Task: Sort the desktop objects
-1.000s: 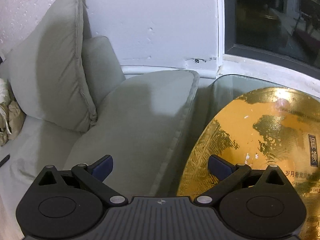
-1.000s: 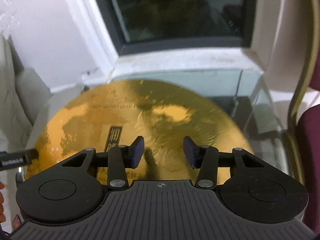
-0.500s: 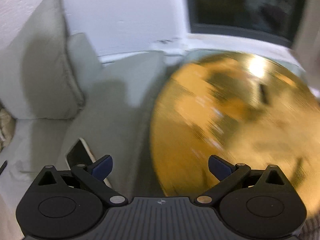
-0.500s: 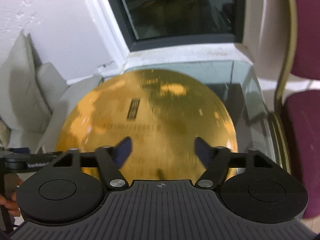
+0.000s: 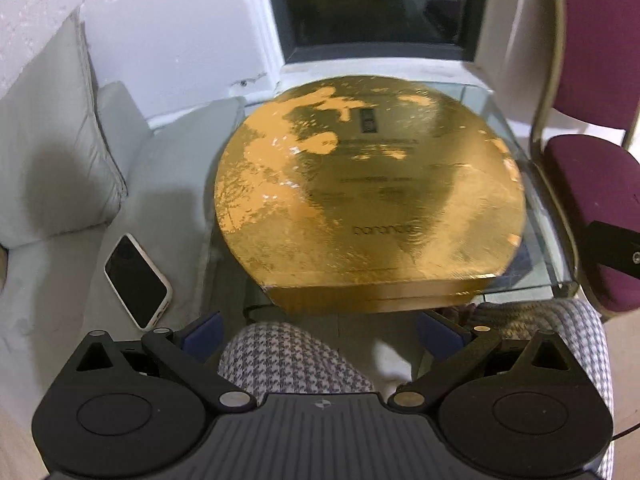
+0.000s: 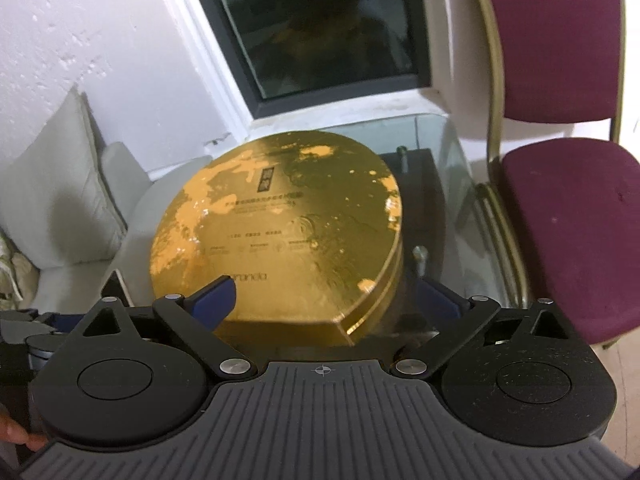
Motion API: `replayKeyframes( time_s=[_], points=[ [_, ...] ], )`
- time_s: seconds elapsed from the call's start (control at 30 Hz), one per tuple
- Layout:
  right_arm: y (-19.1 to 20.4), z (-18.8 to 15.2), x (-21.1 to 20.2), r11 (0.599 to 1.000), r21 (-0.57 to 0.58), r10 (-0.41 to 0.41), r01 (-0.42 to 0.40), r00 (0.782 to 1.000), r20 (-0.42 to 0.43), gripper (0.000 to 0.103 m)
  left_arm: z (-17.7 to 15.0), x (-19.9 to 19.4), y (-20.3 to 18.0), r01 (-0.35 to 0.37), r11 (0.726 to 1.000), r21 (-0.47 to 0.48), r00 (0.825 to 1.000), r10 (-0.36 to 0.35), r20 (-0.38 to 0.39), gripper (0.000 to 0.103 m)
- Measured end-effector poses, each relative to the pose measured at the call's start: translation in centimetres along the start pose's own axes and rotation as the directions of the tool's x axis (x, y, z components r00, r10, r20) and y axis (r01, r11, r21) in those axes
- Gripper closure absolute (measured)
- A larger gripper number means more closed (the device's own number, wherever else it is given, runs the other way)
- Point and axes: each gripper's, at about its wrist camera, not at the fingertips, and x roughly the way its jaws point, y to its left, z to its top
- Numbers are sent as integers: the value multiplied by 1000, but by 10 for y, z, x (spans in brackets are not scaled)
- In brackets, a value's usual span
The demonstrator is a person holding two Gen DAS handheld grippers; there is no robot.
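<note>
Left wrist view looks down over the person's knees in checked trousers (image 5: 296,356) toward a glass counter (image 5: 532,240), and on that counter sits a big round gold box (image 5: 372,200) with dark printed lettering on its lid and one flat side facing the person. The left gripper (image 5: 320,334) hangs in the air short of the counter, its blue-tipped fingers (image 5: 202,332) spread wide with nothing between them. To the left, on the pale grey sofa seat (image 5: 52,280), a smartphone (image 5: 138,282) in a light case lies screen up, well apart from the gold box. Grey cushions (image 5: 48,152) lean against the white wall, and a purple chair (image 5: 592,184) stands at the counter's right side. A dark window (image 5: 376,4) is set in the wall behind.

From the right wrist, the right gripper (image 6: 326,300) is also held above the near edge of the counter (image 6: 452,184), fingers (image 6: 214,298) wide apart and empty; the gold box (image 6: 276,232) fills the space beyond them, not touched by either one. The purple chair (image 6: 568,220) is just beside the counter on the right. At the lower left edge, part of the other gripper and what may be a fingertip (image 6: 16,436) show, too cropped to be sure.
</note>
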Motion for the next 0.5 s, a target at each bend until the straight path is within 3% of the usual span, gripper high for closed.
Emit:
replayKeyframes(
  time_s=[0.5],
  points=[
    [-6,-32,-59,999,44,-36,32,997,75,2,-25,-53,-5,-28,996,89,993,18,114,1]
  ],
)
